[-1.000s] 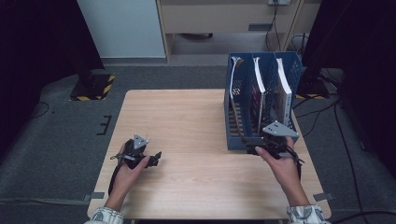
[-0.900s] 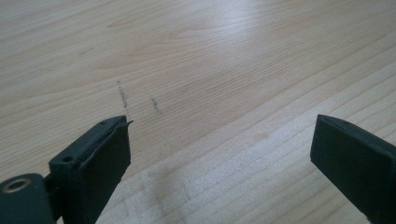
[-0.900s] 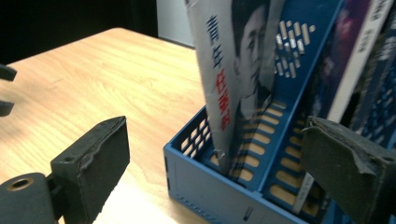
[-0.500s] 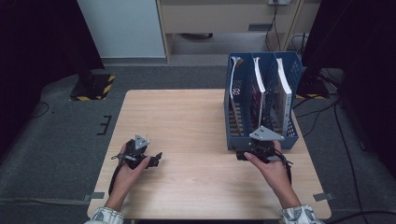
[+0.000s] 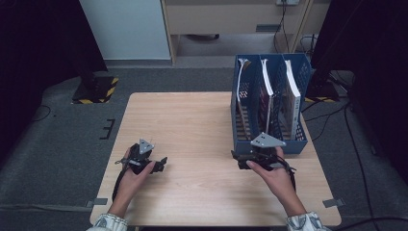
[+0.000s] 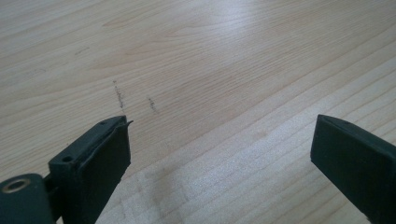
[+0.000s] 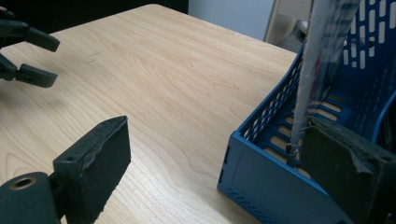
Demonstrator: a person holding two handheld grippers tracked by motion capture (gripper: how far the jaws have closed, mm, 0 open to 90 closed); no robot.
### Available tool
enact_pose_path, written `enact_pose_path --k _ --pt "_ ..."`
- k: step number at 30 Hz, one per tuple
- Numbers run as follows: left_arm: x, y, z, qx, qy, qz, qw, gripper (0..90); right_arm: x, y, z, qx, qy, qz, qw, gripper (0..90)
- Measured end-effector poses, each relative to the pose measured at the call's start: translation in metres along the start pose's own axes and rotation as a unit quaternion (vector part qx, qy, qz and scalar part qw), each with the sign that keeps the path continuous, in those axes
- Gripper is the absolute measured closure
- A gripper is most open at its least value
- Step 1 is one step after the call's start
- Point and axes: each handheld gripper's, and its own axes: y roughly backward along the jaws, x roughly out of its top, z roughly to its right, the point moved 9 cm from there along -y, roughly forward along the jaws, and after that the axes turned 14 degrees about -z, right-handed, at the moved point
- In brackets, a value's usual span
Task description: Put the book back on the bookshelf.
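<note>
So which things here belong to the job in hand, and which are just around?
In the job:
right gripper, open
blue file rack
books standing in it

Just around:
left gripper, open over bare table
cables on the floor

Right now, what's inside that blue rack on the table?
The blue rack holds three thin books or magazines standing upright, one per slot: left, middle, right. Their covers and titles are hidden by the rack's walls, and the slot floors are mostly out of sight.

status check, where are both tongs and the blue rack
Left tongs open, low over bare table. Right tongs open at blue rack near corner. Nothing gripped, nothing in the way.
</note>
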Motion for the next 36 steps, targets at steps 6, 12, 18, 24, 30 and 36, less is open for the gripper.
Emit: enact_pose_path --k 6,12,18,24,30,36 --pt "-0.001 0.0 -0.001 0.0 0.0 0.0 1.0 4.8 0.001 -0.001 0.0 0.001 -0.004 0.0 1.0 9.2" --pt "-0.001 -0.001 -0.002 0.0 0.004 -0.002 1.0 4.7 -0.001 -0.004 0.0 0.007 -0.005 -0.003 1.0 8.8" --pt "0.0 0.0 -0.002 -0.001 0.008 0.002 1.0 4.8 0.001 -0.01 -0.004 0.008 -0.004 -0.006 0.9999 8.6" --pt "0.0 0.0 -0.001 -0.001 0.004 0.001 1.0 4.8 0.002 -0.012 -0.017 0.017 0.008 -0.009 0.9998 8.2" --pt "0.001 0.0 -0.002 -0.002 0.007 0.002 1.0 4.8 0.001 -0.02 -0.03 0.03 0.017 -0.018 0.9992 8.1" --pt "0.001 0.001 -0.002 -0.001 0.005 0.002 1.0 4.8 -0.004 -0.032 -0.046 0.044 0.033 -0.036 0.9979 7.9"
